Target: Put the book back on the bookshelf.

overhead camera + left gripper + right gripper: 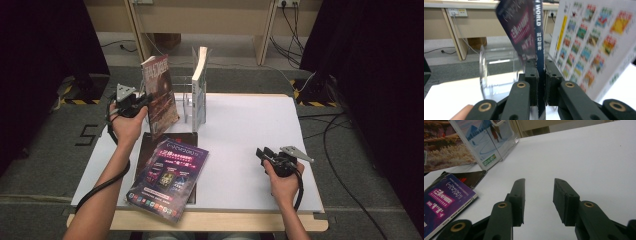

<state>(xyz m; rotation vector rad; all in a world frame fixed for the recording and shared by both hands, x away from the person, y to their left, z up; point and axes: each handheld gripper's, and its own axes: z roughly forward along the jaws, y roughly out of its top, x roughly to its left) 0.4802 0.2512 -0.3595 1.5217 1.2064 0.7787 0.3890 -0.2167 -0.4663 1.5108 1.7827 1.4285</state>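
High view: the left claw (145, 100) holds the dark-covered magazine (160, 95) upright beside the clear acrylic rack (187, 102) on the white desk (240, 130).

Left gripper view: pinched at its spine, it could twist or slip.

Right gripper view: the right claw (539, 195) gapes wide, idle.

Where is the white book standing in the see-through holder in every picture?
High view: the white book stands top middle, upright, right of the tilted magazine.
Left gripper view: white book on the right side, showing many small colourful pictures.
Right gripper view: white book at top left, showing a snowy blue cover.
Shared landmark: the clear holder beside it.
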